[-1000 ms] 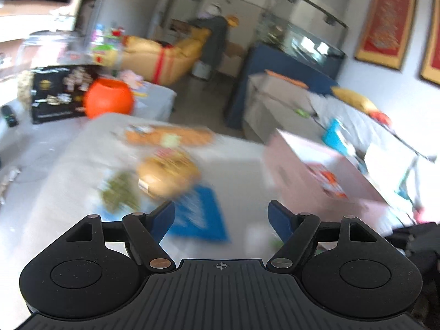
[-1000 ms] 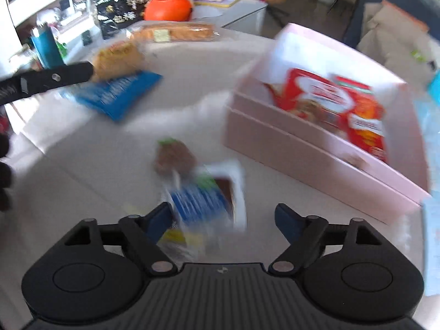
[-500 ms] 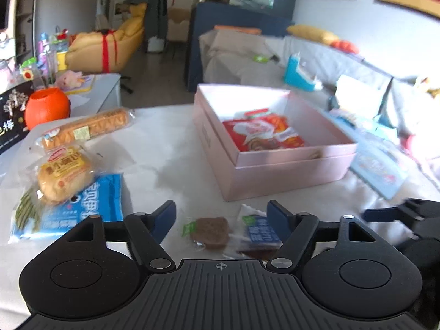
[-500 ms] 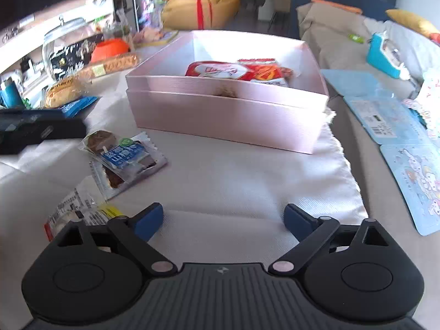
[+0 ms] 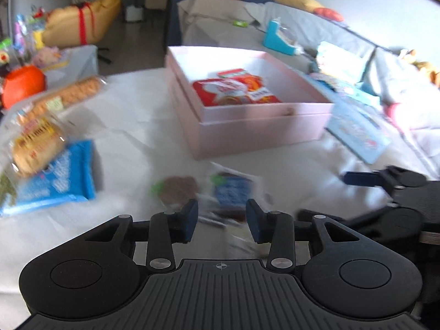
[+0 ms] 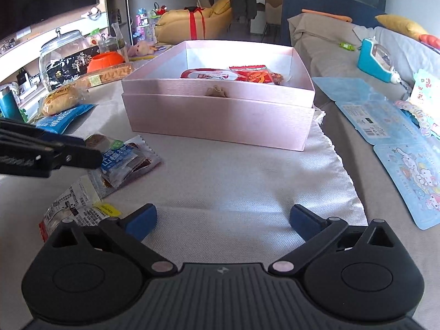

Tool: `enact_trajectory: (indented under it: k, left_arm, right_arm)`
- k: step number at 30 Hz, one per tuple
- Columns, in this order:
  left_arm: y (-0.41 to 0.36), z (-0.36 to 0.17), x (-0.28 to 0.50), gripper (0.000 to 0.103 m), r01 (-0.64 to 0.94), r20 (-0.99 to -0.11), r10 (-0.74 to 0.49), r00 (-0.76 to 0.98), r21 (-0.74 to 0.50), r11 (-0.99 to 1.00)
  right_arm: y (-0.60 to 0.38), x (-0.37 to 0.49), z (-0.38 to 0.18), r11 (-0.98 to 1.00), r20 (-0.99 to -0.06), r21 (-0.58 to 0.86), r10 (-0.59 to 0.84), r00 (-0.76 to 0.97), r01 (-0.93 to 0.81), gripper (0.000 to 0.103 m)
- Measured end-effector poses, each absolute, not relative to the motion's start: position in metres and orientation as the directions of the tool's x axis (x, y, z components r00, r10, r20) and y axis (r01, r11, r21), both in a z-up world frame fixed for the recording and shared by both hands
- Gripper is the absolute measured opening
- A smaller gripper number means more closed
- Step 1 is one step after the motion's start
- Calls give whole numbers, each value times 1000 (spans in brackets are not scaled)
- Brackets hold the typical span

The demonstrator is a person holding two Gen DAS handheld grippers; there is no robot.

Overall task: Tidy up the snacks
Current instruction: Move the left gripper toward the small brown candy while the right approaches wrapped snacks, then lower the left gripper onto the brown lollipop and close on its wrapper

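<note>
Between the jaws, left: the left gripper point(image 5: 221, 221) is closing, its blue pads still apart, over a small clear wrapper with a blue label and a dark snack inside point(image 5: 231, 196); blur hides whether either pad touches it yet.
Just left of that packet: a second clear wrapper holding a round brown cake with a green tag point(image 5: 178, 191), partly under the first. Best to pinch one wrapper only.
Ahead of both jaws: the open pink cardboard box point(image 6: 220, 115), with red snack bags point(image 6: 233, 75) already in it, is the likely goal for each loose packet.
Right jaws: the right gripper point(image 6: 222, 221) is spreading wide, with nothing between the pads, only the bare white cloth on the table point(image 6: 247, 181).
Near the right gripper's left pad: a crumpled printed wrapper point(image 6: 74, 206) lies flat, a fair next pick.
Advice: grip the crinkled edge seam, not the flat middle; thin film slips.
Risk: lifting early may drag the neighbouring cake along.
</note>
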State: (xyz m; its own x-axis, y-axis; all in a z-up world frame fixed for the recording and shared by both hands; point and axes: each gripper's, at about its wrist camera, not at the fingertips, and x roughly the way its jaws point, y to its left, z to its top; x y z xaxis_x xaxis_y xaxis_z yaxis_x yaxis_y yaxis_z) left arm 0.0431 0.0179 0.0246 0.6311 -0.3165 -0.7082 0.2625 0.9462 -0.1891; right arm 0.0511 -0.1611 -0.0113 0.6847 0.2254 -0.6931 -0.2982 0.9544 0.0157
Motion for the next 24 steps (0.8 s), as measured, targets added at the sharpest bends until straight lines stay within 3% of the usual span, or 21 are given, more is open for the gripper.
enact_trajectory:
  k: [13, 24]
  left_arm:
    - [6, 29, 8, 43, 359, -709, -340, 618, -130, 924]
    - [29, 41, 69, 43, 176, -655, -226, 721, -143, 974]
  right_arm:
    - [-161, 49, -12, 958, -691, 16, 219, 689, -288, 103]
    - [-163, 49, -12, 957, -688, 29, 229, 688, -289, 103]
